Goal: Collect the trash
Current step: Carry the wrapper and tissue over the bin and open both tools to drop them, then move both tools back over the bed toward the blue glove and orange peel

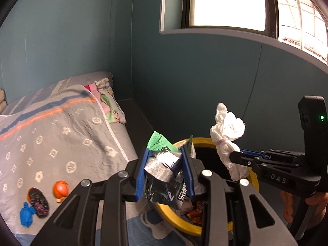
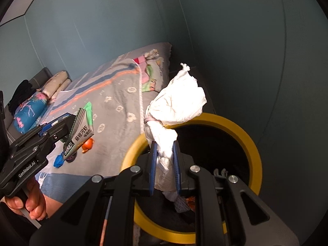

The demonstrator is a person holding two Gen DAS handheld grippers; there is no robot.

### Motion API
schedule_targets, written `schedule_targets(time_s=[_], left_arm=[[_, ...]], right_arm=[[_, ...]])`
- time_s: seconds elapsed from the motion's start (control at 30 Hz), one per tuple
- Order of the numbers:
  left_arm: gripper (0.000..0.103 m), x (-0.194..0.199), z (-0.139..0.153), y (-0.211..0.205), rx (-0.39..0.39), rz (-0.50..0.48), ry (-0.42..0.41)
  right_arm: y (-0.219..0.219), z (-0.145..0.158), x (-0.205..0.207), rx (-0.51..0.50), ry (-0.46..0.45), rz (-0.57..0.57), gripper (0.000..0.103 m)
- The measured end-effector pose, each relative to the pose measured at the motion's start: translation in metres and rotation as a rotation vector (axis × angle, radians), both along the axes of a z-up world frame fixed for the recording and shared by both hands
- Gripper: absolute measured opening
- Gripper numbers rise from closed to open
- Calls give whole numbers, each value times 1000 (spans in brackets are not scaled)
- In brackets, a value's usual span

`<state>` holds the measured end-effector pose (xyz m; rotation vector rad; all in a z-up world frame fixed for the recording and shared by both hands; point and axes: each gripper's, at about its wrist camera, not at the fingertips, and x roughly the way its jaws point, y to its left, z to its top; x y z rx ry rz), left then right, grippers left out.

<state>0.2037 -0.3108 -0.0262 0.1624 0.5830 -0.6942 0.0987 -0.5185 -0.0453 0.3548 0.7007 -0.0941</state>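
My left gripper is shut on a green and silver snack wrapper and holds it above the near rim of a yellow-rimmed trash bin. The wrapper also shows in the right wrist view. My right gripper is shut on a crumpled white tissue, held over the bin's opening. The tissue shows in the left wrist view, with the right gripper to its right. Wrappers lie inside the bin.
On the grey bedspread lie an orange peel, a dark purple scrap and a blue crumpled piece. Pillows lie at the bed's head. Teal walls close in behind the bin.
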Motion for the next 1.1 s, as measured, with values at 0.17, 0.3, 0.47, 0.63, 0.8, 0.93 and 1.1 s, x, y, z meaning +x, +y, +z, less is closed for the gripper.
schedule_targets(time_s=[0.17, 0.3, 0.47, 0.63, 0.8, 0.93, 1.1], left_arm=[[30, 15, -25, -19, 2, -22, 74], [32, 22, -39, -32, 15, -36, 99], [35, 30, -50, -41, 8, -52, 145], [43, 35, -57, -42, -11, -54, 185], [53, 42, -57, -33, -44, -47, 228], [61, 43, -52, -24, -59, -30, 221], [68, 44, -43, -9, -74, -14, 205]], right_arm=[[-10, -16, 9, 21, 30, -24, 15], [-19, -32, 14, 40, 56, -36, 15], [-25, -44, 16, 45, 76, -51, 15], [-29, -46, 16, 39, 79, -66, 16], [-28, -42, 13, 21, 75, -89, 29], [-30, -40, 9, 12, 73, -110, 34], [-29, -33, 6, 18, 70, -125, 35]])
